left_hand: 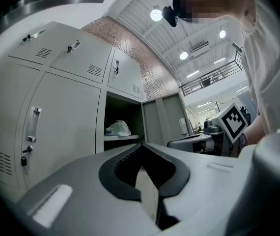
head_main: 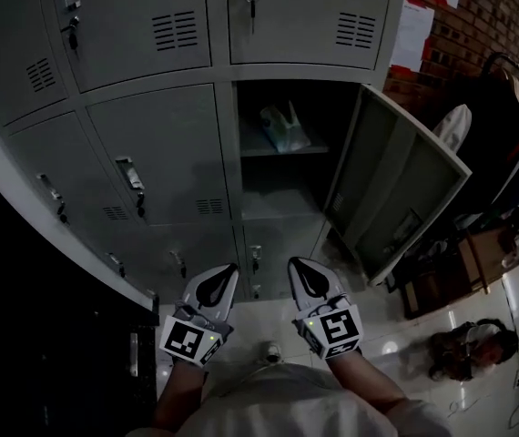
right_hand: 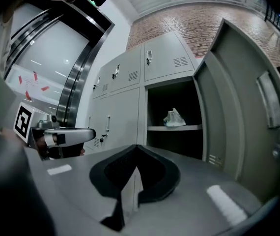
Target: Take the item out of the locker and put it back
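Looks like you're at the very start: left gripper [head_main: 226,276] and right gripper [head_main: 300,271] both have jaws pinched shut on nothing, well back from the open locker [head_main: 391,185], so next you gotta open one and reach for the crumpled white item [head_main: 284,127] on its shelf [head_main: 264,151].

Head view: above, steeply down; locker [head_main: 159,153] ahead, near.
Left gripper view: low, level, facing locker from left.
Right gripper view: same, from right.
Shared: open compartment [head_main: 282,185], its bag [head_main: 284,127].
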Demonstrator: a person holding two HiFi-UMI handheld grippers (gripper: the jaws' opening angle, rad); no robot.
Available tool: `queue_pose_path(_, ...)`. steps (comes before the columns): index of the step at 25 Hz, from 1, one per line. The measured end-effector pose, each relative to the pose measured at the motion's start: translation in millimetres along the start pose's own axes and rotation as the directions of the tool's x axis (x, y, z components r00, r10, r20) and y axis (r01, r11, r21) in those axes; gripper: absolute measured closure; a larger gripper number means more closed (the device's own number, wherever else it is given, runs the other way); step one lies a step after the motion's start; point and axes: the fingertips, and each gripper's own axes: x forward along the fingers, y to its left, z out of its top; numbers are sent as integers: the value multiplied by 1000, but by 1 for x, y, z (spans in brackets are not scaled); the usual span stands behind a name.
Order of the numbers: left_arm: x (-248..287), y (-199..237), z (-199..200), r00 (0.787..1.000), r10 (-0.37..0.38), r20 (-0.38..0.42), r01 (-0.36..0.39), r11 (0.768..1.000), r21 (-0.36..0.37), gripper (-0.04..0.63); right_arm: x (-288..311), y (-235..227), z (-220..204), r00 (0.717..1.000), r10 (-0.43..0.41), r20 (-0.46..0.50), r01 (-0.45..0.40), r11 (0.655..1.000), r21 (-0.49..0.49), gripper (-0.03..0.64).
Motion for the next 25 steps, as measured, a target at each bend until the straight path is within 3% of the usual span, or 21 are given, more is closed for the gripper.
queue_pose_path(5,46,26,-5,999,27,22,-27,999,-19,597,40,-34,6,1000,25,5,-25,999,-40,618)
queue_pose_path(16,94,58,-9,999,-29,18,29,1000,-6,597,100,-73,26,1000,-11,20,12,998,-55,618)
queue_pose_path(18,98,64,-6,999,-38,29,39,999,-22,597,117,-81,41,999,-15,40,18,997,-70,565)
queue_pose_path(21,103,70,-7,998,-53,29,54,998,-31,597,149,-101,70,997,-32,75,39,995,-93,358)
queue_pose_path(23,105,73,-10,998,-65,22,66,997,-36,597,171,-118,92,993,-57,107,68,992,-106,292)
queue_pose_path(25,107,75,-13,997,-80,13,80,996,-40,597,190,-136,107,989,-88,122,102,988,-115,277)
